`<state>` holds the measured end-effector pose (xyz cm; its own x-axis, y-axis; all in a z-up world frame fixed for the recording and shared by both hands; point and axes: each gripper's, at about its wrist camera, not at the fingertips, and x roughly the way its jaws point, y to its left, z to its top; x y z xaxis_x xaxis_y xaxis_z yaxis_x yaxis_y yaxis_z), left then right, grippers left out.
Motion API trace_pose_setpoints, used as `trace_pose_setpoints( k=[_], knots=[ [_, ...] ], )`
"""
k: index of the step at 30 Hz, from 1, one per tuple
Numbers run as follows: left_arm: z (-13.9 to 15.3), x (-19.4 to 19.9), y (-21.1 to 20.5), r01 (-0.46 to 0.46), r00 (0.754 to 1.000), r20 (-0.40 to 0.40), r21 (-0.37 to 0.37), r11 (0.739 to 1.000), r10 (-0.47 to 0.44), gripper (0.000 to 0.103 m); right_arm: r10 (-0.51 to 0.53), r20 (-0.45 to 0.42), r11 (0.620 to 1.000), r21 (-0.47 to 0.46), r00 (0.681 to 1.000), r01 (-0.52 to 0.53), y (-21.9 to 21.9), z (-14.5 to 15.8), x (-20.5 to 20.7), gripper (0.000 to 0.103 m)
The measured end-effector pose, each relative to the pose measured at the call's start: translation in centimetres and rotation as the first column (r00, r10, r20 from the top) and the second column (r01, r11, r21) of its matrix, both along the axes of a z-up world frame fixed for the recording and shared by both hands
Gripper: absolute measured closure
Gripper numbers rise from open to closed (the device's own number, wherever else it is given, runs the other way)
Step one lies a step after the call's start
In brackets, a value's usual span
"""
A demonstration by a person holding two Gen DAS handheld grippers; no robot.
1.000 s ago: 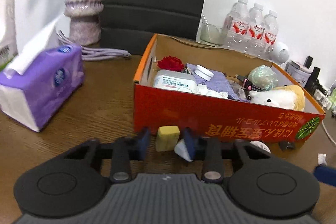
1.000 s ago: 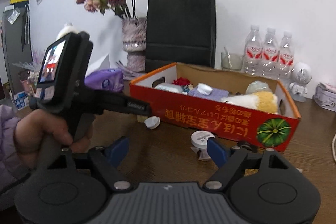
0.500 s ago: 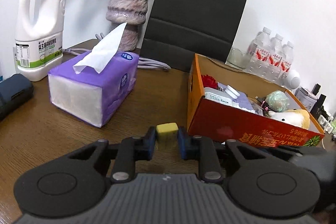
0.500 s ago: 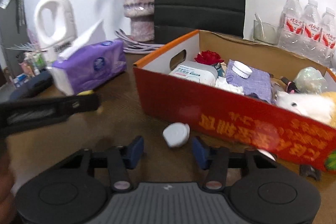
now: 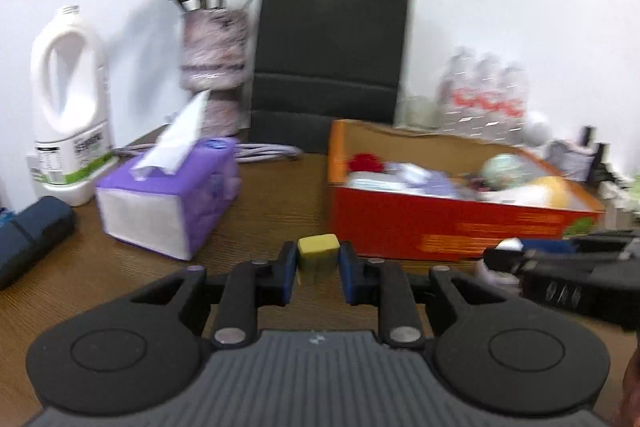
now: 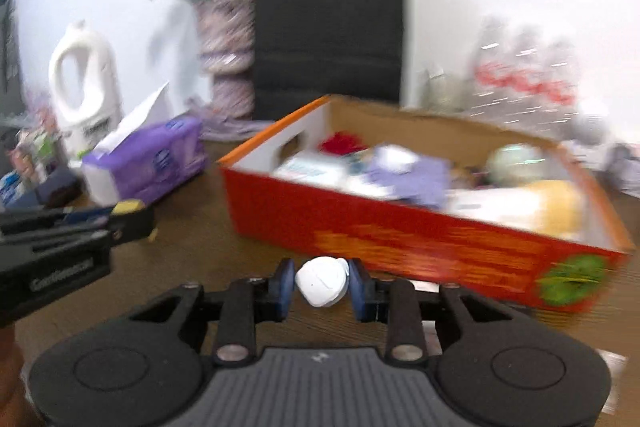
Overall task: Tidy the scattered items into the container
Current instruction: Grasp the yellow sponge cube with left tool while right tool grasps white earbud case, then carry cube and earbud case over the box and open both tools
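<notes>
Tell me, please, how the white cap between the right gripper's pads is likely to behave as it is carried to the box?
The white cap looks like small, rigid plastic, so probably light and unlikely to deform as the right gripper closes on it. Its rounded, smooth edge meets the pads over little area, so it might twist or slip. Dropped, it could roll across the table.

Left claw (image 5: pixel 318 267): lower centre of its own wrist view, blue pads clamped on a small yellow block (image 5: pixel 317 251), pointing somewhat downward. It also shows at left edge of the right wrist view, black body reaching in, yellow at its tip.

Right claw (image 6: pixel 321 283): lower centre of its own view, jaws closing, a white rounded cap (image 6: pixel 321 281) between the pads, both pads against it. Its dark body crosses the right edge of the left wrist view, blurred.
</notes>
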<state>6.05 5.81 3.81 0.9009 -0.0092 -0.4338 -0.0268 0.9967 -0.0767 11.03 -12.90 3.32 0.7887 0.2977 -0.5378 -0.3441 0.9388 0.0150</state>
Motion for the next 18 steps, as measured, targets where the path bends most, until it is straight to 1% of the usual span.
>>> trace_pose_setpoints(
  k=[4, 7, 9, 11, 14, 18],
  knots=[
    [1.2, -2.7, -3.6, 0.063, 0.997, 0.051, -0.004, 0.998, -0.063, 0.080, -0.094, 0.061, 0.995, 0.031, 0.994, 0.092, -5.3, 1.9, -2.9, 0.075],
    [1.9, -5.4, -5.8, 0.102, 0.988, 0.113, -0.006, 0.995, -0.100, 0.079, -0.119, 0.139, 0.991, 0.073, 0.983, 0.109, -8.0, 3.4, -6.3, 0.075],
    [1.8, -6.9, -6.8, 0.127, 0.986, 0.115, -0.038, 0.991, -0.122, 0.080, -0.108, 0.197, 0.991, 0.103, 0.974, 0.089, -9.2, 3.9, -9.0, 0.075],
    [1.5, -8.6, -7.6, 0.138, 0.986, 0.106, -0.062, 0.989, -0.130, 0.080, -0.097, 0.247, 0.991, 0.111, 0.964, 0.071, -9.7, 3.8, -11.4, 0.075],
    [1.3, -11.8, -8.7, 0.147, 0.981, 0.133, -0.061, 0.987, -0.138, 0.080, -0.054, 0.306, 0.994, 0.105, 0.950, 0.023, -10.1, 3.1, -14.6, 0.075],
    [1.6, -15.8, -9.9, 0.155, 0.969, 0.200, -0.035, 0.987, -0.145, 0.080, -0.007, 0.330, 0.992, 0.118, 0.944, -0.033, -10.4, 2.1, -17.6, 0.075]
  ],
)
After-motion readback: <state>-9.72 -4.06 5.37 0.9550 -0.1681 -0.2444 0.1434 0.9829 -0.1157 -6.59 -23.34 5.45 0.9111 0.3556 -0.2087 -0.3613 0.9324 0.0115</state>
